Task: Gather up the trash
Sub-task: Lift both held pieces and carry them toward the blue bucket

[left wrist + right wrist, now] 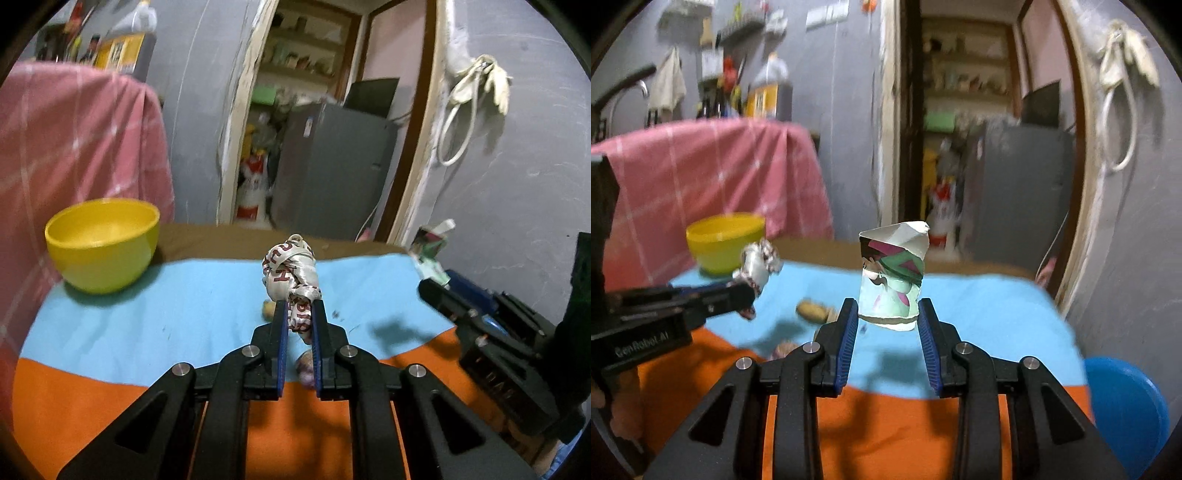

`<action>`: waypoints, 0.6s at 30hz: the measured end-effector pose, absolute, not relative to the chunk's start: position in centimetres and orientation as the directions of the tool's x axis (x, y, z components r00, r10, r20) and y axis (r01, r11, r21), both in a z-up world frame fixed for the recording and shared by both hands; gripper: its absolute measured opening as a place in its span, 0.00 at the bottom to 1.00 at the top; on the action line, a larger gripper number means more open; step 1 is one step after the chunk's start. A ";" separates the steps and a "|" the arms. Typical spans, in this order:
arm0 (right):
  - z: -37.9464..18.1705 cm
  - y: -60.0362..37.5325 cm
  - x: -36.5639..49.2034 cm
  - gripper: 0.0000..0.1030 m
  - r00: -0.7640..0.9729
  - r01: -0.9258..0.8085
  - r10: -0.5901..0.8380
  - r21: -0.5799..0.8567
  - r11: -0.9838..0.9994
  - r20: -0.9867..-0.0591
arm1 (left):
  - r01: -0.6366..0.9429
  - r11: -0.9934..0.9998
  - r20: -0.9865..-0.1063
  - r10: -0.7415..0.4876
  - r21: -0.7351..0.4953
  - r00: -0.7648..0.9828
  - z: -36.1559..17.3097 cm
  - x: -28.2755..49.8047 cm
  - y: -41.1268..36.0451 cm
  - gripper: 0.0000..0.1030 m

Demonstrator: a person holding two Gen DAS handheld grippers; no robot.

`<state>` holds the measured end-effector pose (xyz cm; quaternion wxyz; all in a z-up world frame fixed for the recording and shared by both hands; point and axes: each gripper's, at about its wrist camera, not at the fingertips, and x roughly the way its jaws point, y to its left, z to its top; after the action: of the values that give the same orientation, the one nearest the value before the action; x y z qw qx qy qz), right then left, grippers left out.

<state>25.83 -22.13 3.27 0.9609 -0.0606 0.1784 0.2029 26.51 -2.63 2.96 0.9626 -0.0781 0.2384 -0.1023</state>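
Observation:
My left gripper (300,306) is shut on a knotted white plastic wrapper with red print (290,273), held above the blue cloth (184,295). The right wrist view shows that wrapper (757,264) at the left, sticking out of the left gripper (746,291). My right gripper (888,306) is shut on a crushed paper cup with a pink and green print (892,273), held upright off the cloth. That cup (430,251) and the right gripper (436,291) appear at the right edge of the left wrist view. A yellow bowl (103,247) (726,242) stands at the far left.
A small brown lump (812,310) and a purplish scrap (304,365) lie on the blue cloth near the orange cloth (295,424). A pink checked cloth (74,147) hangs behind the bowl. A blue round object (1123,402) sits low right. A grey wall and a doorway lie beyond.

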 end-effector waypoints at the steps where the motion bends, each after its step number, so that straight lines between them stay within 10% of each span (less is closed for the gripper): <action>1: 3.7 -22.5 25.4 0.30 0.868 -0.404 0.367 -0.045 0.914 -0.336 | 0.166 0.967 -0.427 -0.236 -0.194 0.873 3.2 26.3 -2.9 0.09; 18: 8.0 -31.6 19.7 0.30 0.989 -0.145 0.146 -0.051 0.988 0.004 | 0.377 0.915 -0.229 -0.401 -0.142 0.887 7.8 26.0 -12.1 0.09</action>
<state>19.69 -31.58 7.97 0.9970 -0.0255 -0.0039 0.0729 26.00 -12.12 7.79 0.9701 -0.0469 0.1278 -0.2007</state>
